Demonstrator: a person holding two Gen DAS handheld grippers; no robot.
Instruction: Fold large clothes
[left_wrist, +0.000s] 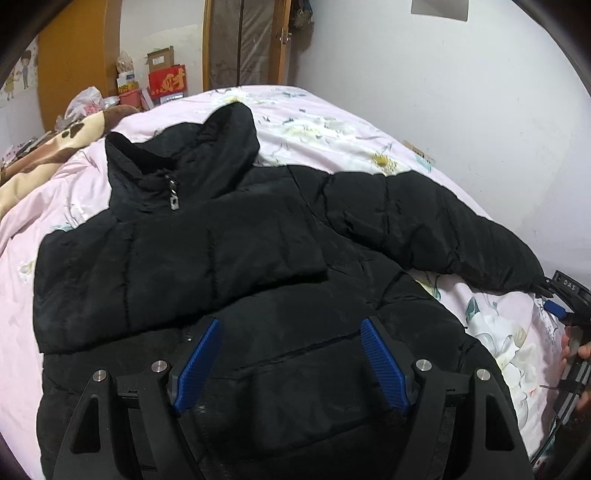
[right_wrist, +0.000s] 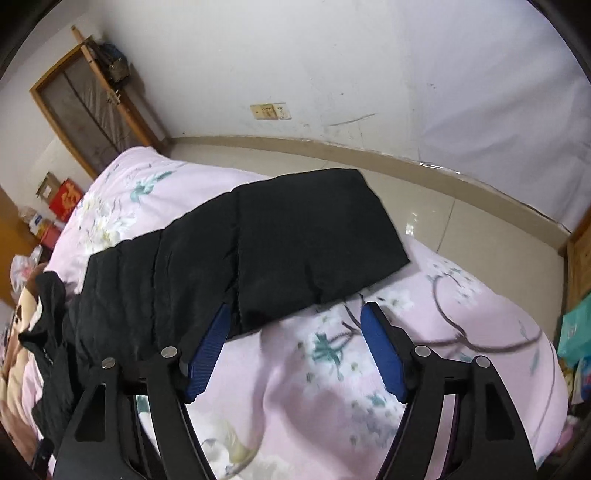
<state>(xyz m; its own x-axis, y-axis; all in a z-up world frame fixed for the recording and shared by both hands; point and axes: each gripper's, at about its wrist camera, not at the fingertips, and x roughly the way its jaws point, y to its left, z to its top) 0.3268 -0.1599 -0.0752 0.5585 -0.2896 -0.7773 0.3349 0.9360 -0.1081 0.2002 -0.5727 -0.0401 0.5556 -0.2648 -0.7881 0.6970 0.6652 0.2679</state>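
Note:
A black puffer jacket (left_wrist: 221, 236) lies spread on a pink floral bed cover (left_wrist: 332, 122), collar and zipper pull at the far left. One sleeve is folded across the chest; the other sleeve (left_wrist: 461, 236) stretches out to the right. My left gripper (left_wrist: 291, 325) is open and empty, hovering over the jacket's lower body. In the right wrist view the outstretched sleeve (right_wrist: 295, 243) lies across the bed cover (right_wrist: 332, 369), its cuff toward the bed edge. My right gripper (right_wrist: 295, 314) is open and empty, just short of the sleeve's near edge. It also shows at the left wrist view's right edge (left_wrist: 561, 310).
A brown patterned blanket (left_wrist: 48, 147) lies at the bed's left side. Boxes and bags (left_wrist: 162, 81) stand beyond the bed by a wooden door. A white wall and tiled floor (right_wrist: 461, 218) run along the bed's right side. Bags (right_wrist: 572, 332) sit at the right.

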